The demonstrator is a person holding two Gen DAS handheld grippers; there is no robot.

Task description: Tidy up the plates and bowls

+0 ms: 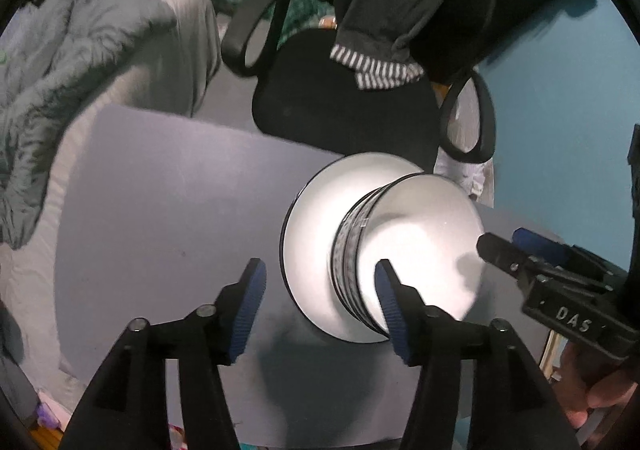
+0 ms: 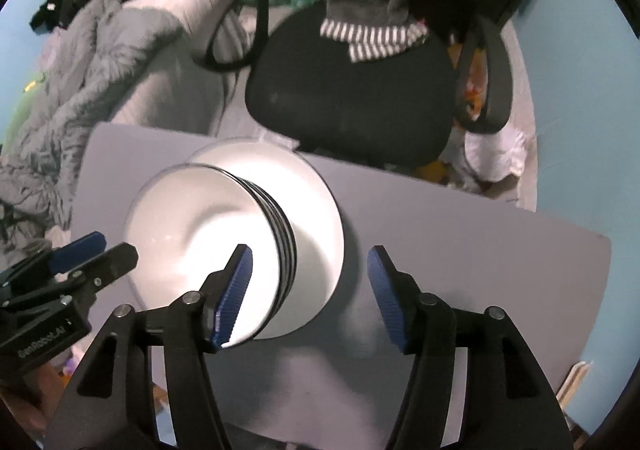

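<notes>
A white bowl (image 1: 420,250) with a dark patterned outer band sits on a white plate (image 1: 312,218) with a thin dark rim, on the grey table (image 1: 160,210). My left gripper (image 1: 320,310) is open and empty, its right finger over the bowl's near side. In the right wrist view the bowl (image 2: 192,226) stands on the plate (image 2: 316,226). My right gripper (image 2: 308,294) is open and empty, its left finger over the bowl. Each gripper shows in the other's view, the right one (image 1: 504,250) and the left one (image 2: 104,250), beside the bowl.
A black office chair (image 1: 344,98) with dark clothes draped over its back stands just past the table's far edge. A bed with a grey blanket (image 1: 60,62) lies to the left. A blue wall (image 1: 560,90) is at the right.
</notes>
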